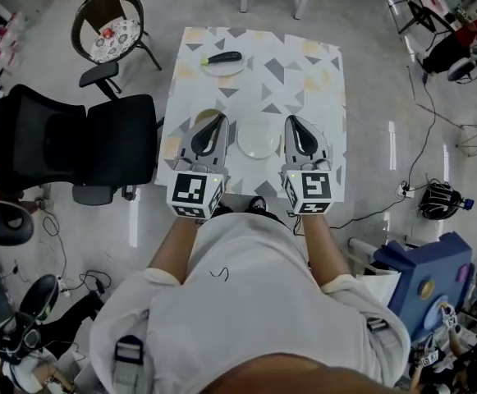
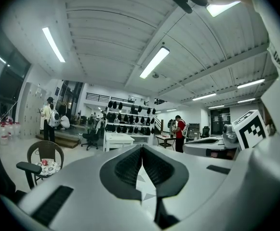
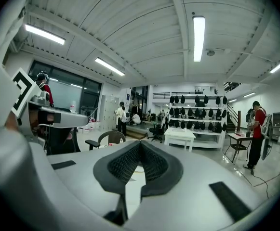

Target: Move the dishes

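Observation:
In the head view a white plate (image 1: pixel 258 137) lies on the patterned table (image 1: pixel 304 80) near its front edge, between my two grippers. At the far end sits a second white plate (image 1: pixel 222 65) with a dark utensil (image 1: pixel 223 57) on it. A yellowish dish (image 1: pixel 204 116) is partly hidden under my left gripper (image 1: pixel 217 120). The left gripper (image 2: pixel 142 150) is shut with nothing in it, held level above the table left of the near plate. My right gripper (image 1: pixel 294 122) (image 3: pixel 139 147) is also shut and empty, just right of that plate.
A black office chair (image 1: pixel 74 142) stands left of the table and a round wicker chair (image 1: pixel 108 29) sits behind it. Cables and gear lie on the floor to the right. In the gripper views, people stand by white tables and shelves across the room.

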Demonstrator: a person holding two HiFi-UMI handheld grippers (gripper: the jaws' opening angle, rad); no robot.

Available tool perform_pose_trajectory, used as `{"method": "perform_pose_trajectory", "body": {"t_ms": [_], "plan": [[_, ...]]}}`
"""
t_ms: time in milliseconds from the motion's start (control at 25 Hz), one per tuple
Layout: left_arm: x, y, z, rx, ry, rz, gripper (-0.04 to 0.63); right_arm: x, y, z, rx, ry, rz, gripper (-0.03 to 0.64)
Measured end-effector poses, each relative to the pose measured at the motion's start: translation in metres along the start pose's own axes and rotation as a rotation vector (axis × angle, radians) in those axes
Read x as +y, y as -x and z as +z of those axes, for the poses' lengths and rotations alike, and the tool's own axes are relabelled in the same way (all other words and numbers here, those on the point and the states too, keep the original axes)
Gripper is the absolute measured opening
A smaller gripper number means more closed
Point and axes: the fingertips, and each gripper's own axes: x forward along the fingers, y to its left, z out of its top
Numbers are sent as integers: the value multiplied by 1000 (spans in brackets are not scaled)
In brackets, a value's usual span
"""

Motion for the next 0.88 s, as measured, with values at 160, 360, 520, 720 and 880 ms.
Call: {"method": "perform_pose_trajectory", "body": {"t_ms": [160, 360, 520, 720, 880], "plan": [[-4, -1, -2, 7, -9, -10, 21, 0, 0, -1, -5, -13, 8, -3], [-5, -3, -5, 18, -7, -11, 21, -2, 1, -1, -10, -38, 15, -3], [-2, -4, -7, 27, -9, -8, 21, -2, -1, -4, -1, -41, 13, -3], [-2, -6, -11, 40, -7, -8, 21, 0, -3, -6, 7, -34, 21, -3], [-1, -6, -16, 55, -3, -14, 21, 2, -4, -9, 12, -33, 26, -3]]}}
